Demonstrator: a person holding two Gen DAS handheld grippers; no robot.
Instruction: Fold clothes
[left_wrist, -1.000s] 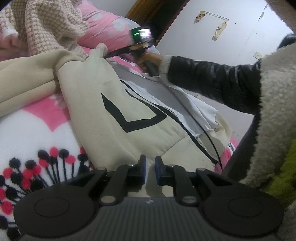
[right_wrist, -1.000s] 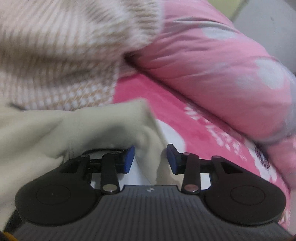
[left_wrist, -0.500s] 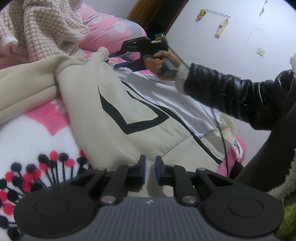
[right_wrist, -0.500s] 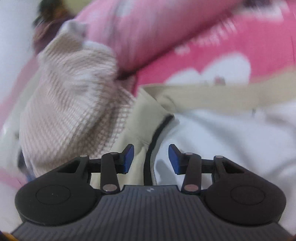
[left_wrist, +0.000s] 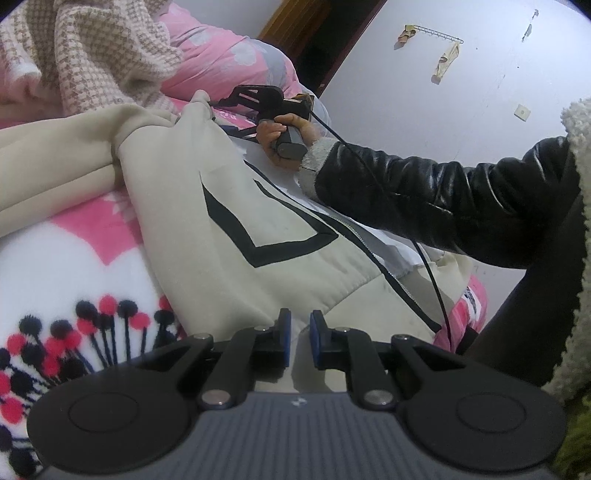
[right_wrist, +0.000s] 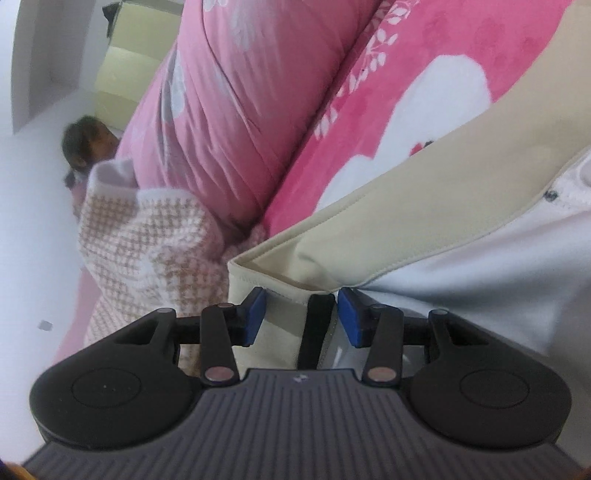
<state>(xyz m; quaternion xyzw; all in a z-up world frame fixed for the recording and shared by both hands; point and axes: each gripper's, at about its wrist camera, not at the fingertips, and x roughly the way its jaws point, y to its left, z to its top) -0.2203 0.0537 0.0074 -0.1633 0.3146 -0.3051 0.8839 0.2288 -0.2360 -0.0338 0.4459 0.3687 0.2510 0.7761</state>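
Now, left to right. Left claw (left_wrist: 297, 341): jaws nearly together, pinching the hem of the cream jacket (left_wrist: 229, 229), no change from a second ago. The jacket lies open across the pink bedspread (left_wrist: 74, 229), lining up, zip running down the middle.

Right claw (right_wrist: 301, 317): a second ago it looked at the sleeve end by the checked knit (right_wrist: 147, 251); since then it has rolled over and dropped onto the jacket's front edge. Its jaws stand half open, straddling the black zip band without pressing. Likely reading: it let go of one spot and is lining up on the collar corner for the next fold.

Hard to tell: whether the left pads truly bite cloth, since the hem hides the contact. The jacket's far sleeve runs out of view.
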